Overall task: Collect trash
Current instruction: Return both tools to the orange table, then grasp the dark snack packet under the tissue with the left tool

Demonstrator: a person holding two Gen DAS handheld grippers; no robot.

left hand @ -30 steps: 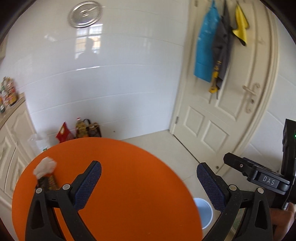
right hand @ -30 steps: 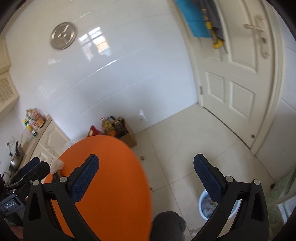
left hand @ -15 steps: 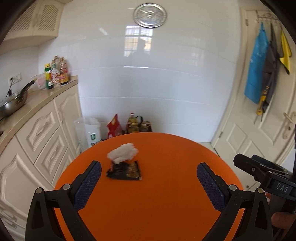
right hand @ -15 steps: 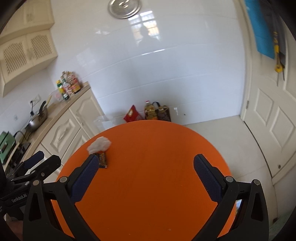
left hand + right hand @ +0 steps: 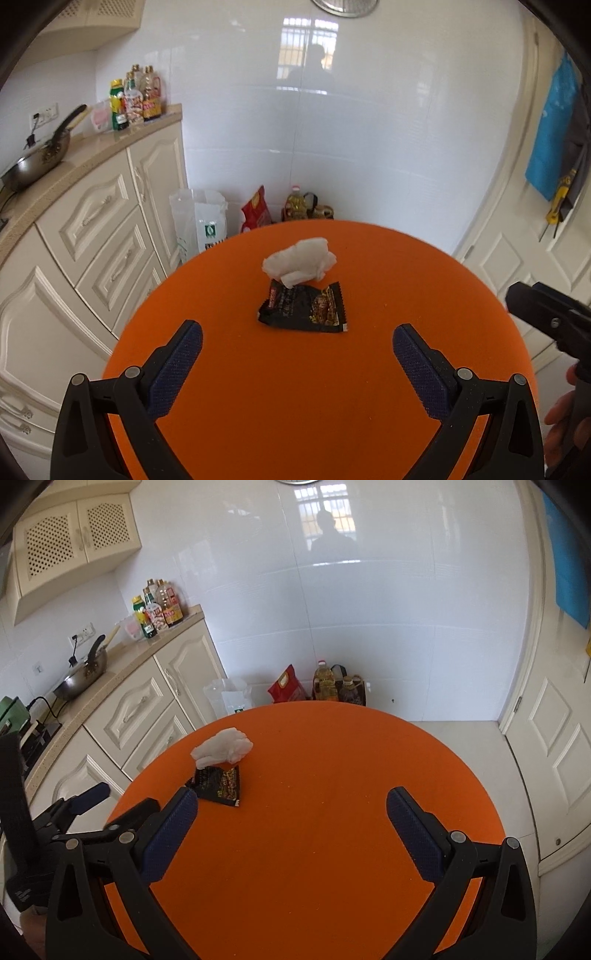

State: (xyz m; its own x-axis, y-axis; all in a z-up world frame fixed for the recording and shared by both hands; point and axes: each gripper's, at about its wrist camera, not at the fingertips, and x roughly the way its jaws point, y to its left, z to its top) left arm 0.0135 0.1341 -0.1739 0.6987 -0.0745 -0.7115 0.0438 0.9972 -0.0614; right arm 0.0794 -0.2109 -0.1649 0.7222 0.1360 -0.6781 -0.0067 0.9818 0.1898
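Left wrist view: left gripper (image 5: 295, 350) hovers over the near part of the round orange tabletop (image 5: 332, 406), fingers (image 5: 173, 365) spread wide apart, nothing between them, touching nothing. Blue ribbed pads face inward. Ahead of the gap, toward the far edge of the tabletop, lies a black snack wrapper (image 5: 304, 308), flat, and a crumpled white tissue (image 5: 299, 262) just behind it, touching or overlapping the wrapper's far edge. Both pieces of trash sit well ahead of the fingertips, roughly centred between them. At the right edge of this view a tip of the right gripper (image 5: 543, 314) shows, with part of a hand (image 5: 561, 413) below it.

Right wrist view: right gripper (image 5: 291, 823) also over the near side of the tabletop (image 5: 314, 849), fingers (image 5: 417, 838) wide apart, empty, no contact with anything. Wrapper (image 5: 219, 781) and tissue (image 5: 223, 751) sit toward the far-left edge of the tabletop, just ahead of the left fingertip, not inside the gap. Left gripper (image 5: 110, 806) is visible low at the left, beside the tabletop's left edge, its jaws apart too.

Background: cream cabinets (image 5: 92, 229) with a countertop carrying a wok (image 5: 37, 162) and bottles (image 5: 136, 99); white plastic bag (image 5: 199, 225), red bag (image 5: 256, 212) and oil bottle (image 5: 297, 205) on the floor against the white tiled wall; white door (image 5: 554, 731) at right.
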